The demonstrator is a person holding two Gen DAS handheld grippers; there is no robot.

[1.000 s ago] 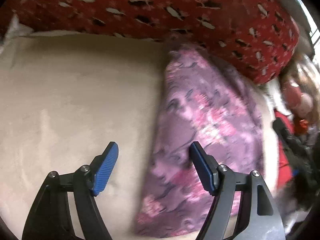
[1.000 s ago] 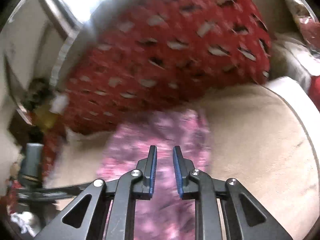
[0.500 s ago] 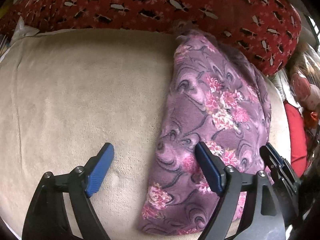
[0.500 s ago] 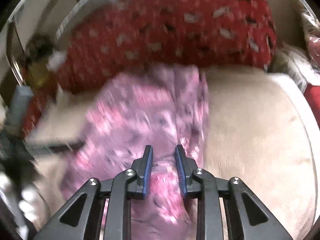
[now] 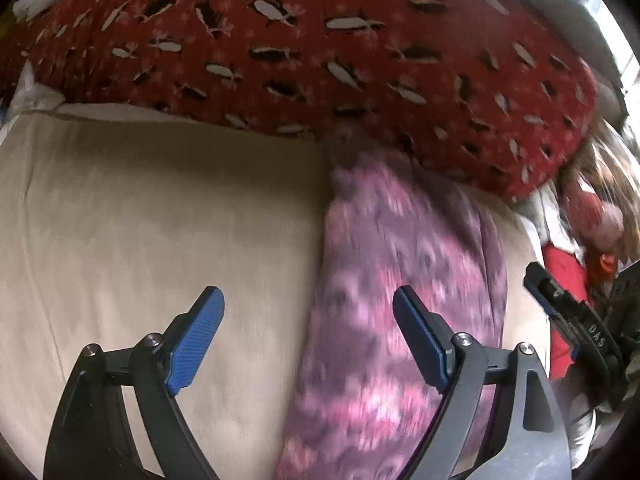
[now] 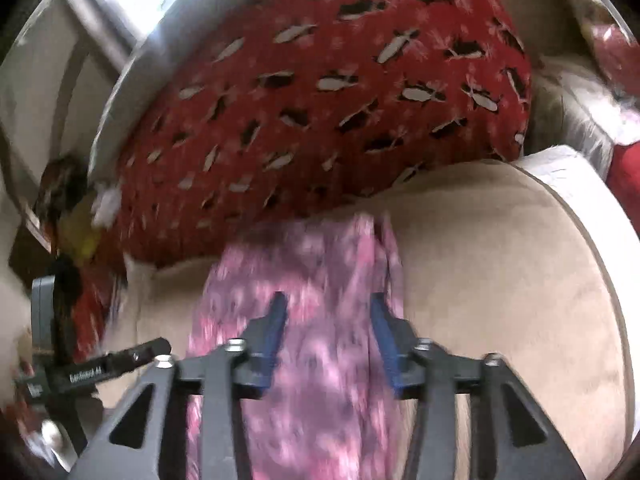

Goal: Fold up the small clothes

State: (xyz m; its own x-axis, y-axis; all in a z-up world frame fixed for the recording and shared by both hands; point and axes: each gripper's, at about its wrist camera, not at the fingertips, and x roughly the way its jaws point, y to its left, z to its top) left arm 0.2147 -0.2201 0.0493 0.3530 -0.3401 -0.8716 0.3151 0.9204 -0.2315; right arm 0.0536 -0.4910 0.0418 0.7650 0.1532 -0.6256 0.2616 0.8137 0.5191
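broadly, a beige cushion fills most of both views, a soft seat-like surface, with a big red patterned pillow lying along its far edge. on the cushion, running from the pillow toward the cameras, lies the purple floral garment, a long narrow band that looks already folded lengthwise; its far end touches or tucks just under the pillow, which the blur does not settle. clutter sits off the cushion's side, too smeared to name.

the left gripper hangs above the cushion with its jaws spread wide and nothing between the pads; the garment's long edge runs under the gap, one blue finger over bare cushion, the other over the cloth. the right gripper is over the middle of the band, its jaws opening, cloth below them but no pad visibly pressing on it.

the garment reads as fleecy, light and limp: it should sag and slide off a loose pinch, not hold a crease by itself, and drag a little on the napped cushion. as a judgement, the best hold is at the near end's two corners, pinching all the layers together, one gripper per corner.
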